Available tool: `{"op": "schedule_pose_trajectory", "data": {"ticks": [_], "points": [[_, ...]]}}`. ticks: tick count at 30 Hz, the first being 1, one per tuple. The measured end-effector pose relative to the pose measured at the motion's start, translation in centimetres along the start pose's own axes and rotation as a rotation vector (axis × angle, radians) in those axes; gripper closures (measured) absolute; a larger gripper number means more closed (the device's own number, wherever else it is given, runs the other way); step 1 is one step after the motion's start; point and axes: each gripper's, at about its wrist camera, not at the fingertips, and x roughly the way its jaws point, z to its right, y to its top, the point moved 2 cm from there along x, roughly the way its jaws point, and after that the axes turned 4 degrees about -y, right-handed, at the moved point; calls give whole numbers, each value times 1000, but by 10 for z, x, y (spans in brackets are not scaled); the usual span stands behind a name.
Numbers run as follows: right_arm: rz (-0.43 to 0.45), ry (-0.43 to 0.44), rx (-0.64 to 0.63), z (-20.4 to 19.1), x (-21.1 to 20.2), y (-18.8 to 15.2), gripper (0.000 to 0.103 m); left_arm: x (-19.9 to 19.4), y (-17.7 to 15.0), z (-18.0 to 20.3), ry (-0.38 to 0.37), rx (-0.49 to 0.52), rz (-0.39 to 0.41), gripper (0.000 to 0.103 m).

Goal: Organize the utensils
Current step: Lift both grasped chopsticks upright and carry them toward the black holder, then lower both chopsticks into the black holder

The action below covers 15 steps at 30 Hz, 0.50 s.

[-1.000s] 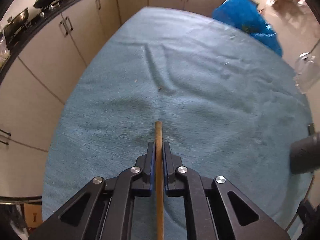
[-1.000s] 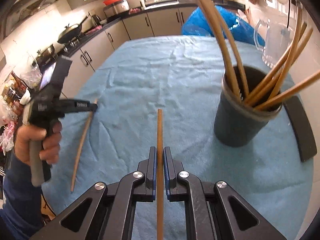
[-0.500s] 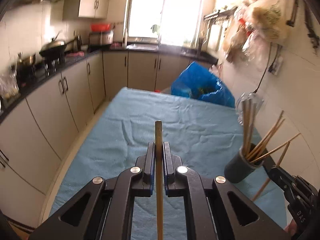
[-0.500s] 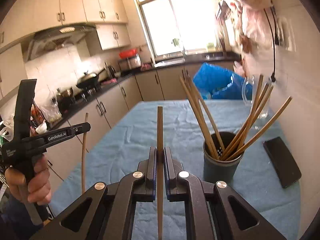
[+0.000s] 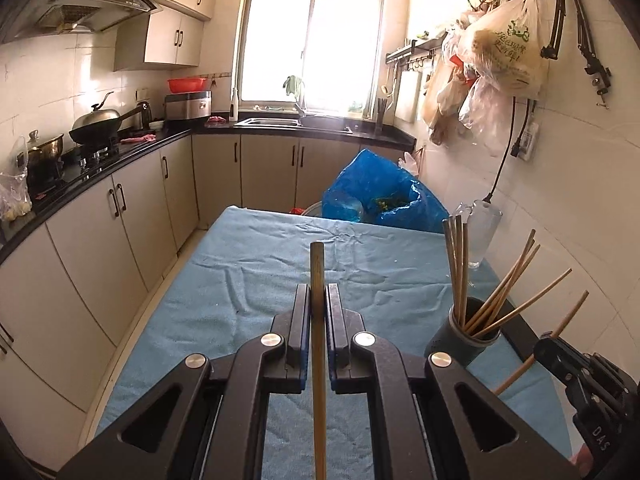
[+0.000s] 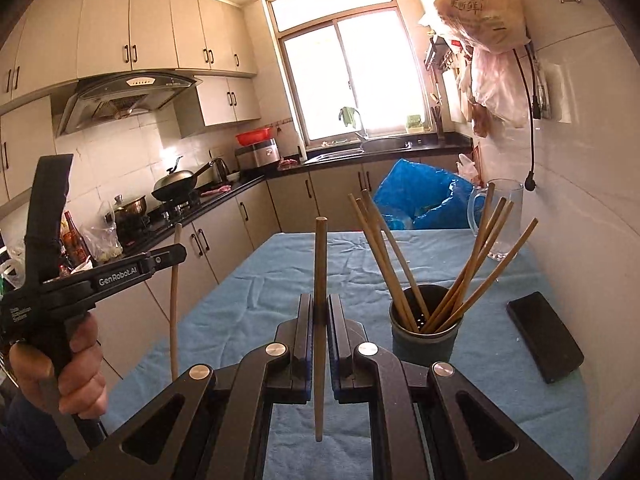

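Both grippers have tilted up from the blue-clothed table (image 5: 248, 280) since a second ago. My left gripper (image 5: 318, 304) clamps one chopstick (image 5: 319, 360) upright; my right gripper (image 6: 319, 320) clamps another chopstick (image 6: 319, 280). Remaining chopsticks (image 6: 460, 272) stand in the dark holder (image 6: 424, 340) on the table's right side, beside a black phone (image 6: 546, 336).

Each of my claws pinches one wooden chopstick (image 5: 318, 320) (image 6: 319, 280) upright; more lean in the dark holder (image 6: 425, 340) ahead, right.

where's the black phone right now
In the right wrist view, the black phone lies flat on the blue cloth, right of the chopstick cup, near the wall.
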Motion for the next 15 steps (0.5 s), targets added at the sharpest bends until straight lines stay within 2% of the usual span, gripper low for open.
{"op": "schedule_pose_trajectory", "data": {"ticks": [8, 15], "points": [[54, -24, 15, 11, -17, 5, 96, 0, 11, 12, -46, -16, 56, 96], [153, -89, 48, 41, -44, 32, 96, 3, 46, 60, -127, 12, 122, 96]]}}
